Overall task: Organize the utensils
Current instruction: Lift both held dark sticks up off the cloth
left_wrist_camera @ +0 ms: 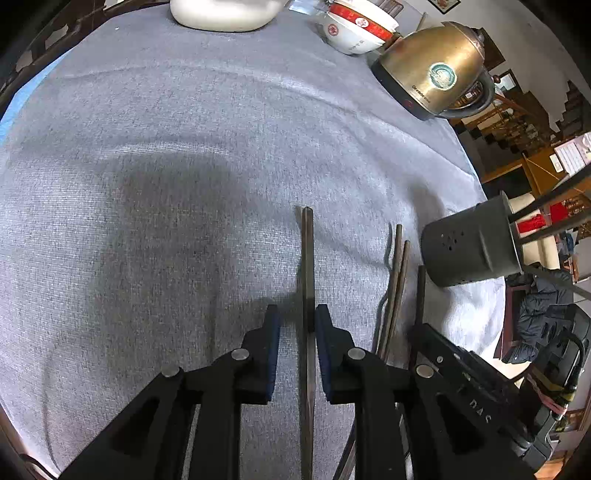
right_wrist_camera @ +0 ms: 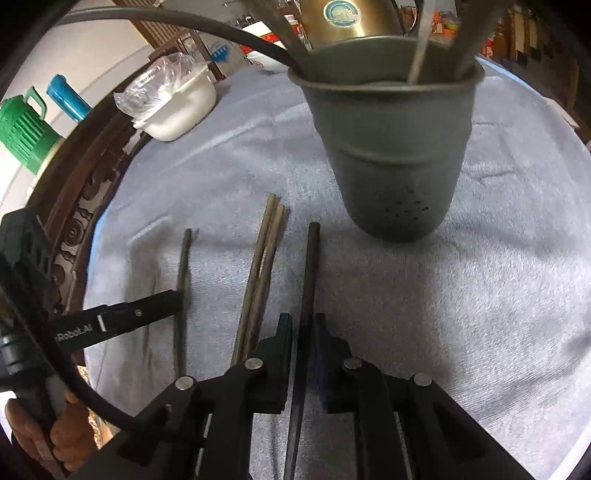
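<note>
The left tongs [left_wrist_camera: 297, 317] stand slightly apart astride a dark chopstick [left_wrist_camera: 307, 266] lying on the grey tablecloth [left_wrist_camera: 166, 184]; the right pad touches the stick while a gap shows on the left, so no firm pinch is seen. From the right wrist camera, the right tongs [right_wrist_camera: 302, 326] sit nearly pressed together around a second dark chopstick [right_wrist_camera: 309, 266], which runs between the pads and out toward a grey holder cup [right_wrist_camera: 391, 147]. Whether the pads truly grip it cannot be told.

Between the two tools lies a pair of brown chopsticks [right_wrist_camera: 264, 258], side by side and touching, just left of the right tongs. The holder cup stands upright near the table edge, small holes low in its wall, several utensils already leaning inside it.

Farther off sit a brass-coloured kettle [left_wrist_camera: 432, 70] with small lettering too fine to read surely, a red-and-white bowl [left_wrist_camera: 354, 29] and a white container [right_wrist_camera: 181, 107]. The left tool's arm reads "Robot.AI" in white in the right view. A person's hand [right_wrist_camera: 55, 435] grips its handle.
</note>
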Action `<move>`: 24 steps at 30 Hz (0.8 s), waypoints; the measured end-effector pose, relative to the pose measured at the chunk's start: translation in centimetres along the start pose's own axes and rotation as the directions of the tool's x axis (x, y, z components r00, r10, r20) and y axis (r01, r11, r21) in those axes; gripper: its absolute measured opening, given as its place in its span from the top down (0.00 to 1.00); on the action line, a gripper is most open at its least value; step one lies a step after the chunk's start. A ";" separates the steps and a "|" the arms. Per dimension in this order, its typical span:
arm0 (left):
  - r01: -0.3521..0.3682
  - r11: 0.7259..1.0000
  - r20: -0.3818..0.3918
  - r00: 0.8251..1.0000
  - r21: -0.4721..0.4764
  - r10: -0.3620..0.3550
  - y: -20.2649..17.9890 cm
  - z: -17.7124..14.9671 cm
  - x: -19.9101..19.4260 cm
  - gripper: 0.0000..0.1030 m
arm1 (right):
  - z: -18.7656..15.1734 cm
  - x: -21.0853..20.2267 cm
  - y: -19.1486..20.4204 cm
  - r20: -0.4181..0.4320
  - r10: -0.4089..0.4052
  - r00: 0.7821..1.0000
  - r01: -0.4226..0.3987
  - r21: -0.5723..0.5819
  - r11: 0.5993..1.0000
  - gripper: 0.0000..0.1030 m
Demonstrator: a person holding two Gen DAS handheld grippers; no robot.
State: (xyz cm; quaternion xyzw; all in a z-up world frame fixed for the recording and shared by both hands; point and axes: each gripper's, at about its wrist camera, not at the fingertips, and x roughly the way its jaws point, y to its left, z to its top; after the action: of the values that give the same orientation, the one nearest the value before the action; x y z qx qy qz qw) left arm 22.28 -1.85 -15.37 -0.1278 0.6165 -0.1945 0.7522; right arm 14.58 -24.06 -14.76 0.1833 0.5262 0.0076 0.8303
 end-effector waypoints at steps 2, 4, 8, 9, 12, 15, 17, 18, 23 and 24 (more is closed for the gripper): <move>0.002 1.000 -0.005 1.000 -0.004 -0.002 -0.2 0.3 0.1 0.73 | 0.5 0.1 -0.1 -0.002 -0.032 0.999 0.032 0.011 0.999 0.86; -0.005 1.000 -0.006 1.000 -0.008 0.005 -0.4 0.8 0.1 0.68 | 0.9 0.2 -0.2 -0.007 -0.053 0.999 0.054 0.026 0.998 0.86; -0.037 0.999 -0.011 0.999 -0.018 0.036 -0.9 1.7 0.5 0.66 | 1.5 0.6 0.5 -0.007 -0.104 0.995 0.104 0.015 0.995 0.86; -0.046 0.999 -0.015 0.999 -0.020 0.046 -1.0 1.9 0.6 0.66 | 1.6 0.7 0.7 -0.005 -0.116 0.993 0.116 0.013 0.993 0.86; -0.079 0.996 -0.037 0.996 -0.029 0.078 -1.5 2.4 0.8 0.66 | 2.2 1.0 0.8 -0.007 -0.132 0.991 0.132 0.033 0.991 0.86; -0.115 0.993 -0.040 0.993 -0.029 0.114 -2.0 2.8 1.2 0.68 | 2.7 1.4 1.4 -0.013 -0.164 0.986 0.165 0.017 0.986 0.85; -0.153 0.988 -0.030 0.988 -0.015 0.152 -2.5 3.0 1.4 0.80 | 3.0 1.6 1.8 -0.017 -0.183 0.983 0.183 0.014 0.983 0.85; -0.162 0.987 -0.026 0.987 -0.010 0.161 -2.6 3.0 1.5 0.82 | 3.1 1.6 1.9 -0.016 -0.185 0.983 0.186 0.017 0.982 0.85; -0.172 0.985 -0.010 0.985 -0.003 0.172 -2.6 3.0 1.6 0.94 | 2.9 2.3 2.7 0.012 -0.208 0.978 0.208 -0.027 0.978 0.92; -0.166 0.986 -0.010 0.986 -0.007 0.166 -2.4 2.8 1.5 0.94 | 2.8 2.2 2.6 0.015 -0.180 0.984 0.180 -0.024 0.983 0.93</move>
State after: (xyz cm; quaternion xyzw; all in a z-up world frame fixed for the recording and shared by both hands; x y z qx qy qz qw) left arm 24.96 -4.83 -15.08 -0.0780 0.6295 -0.1293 0.7622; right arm 18.49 -21.96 -14.81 0.1247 0.5351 -0.0620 0.8332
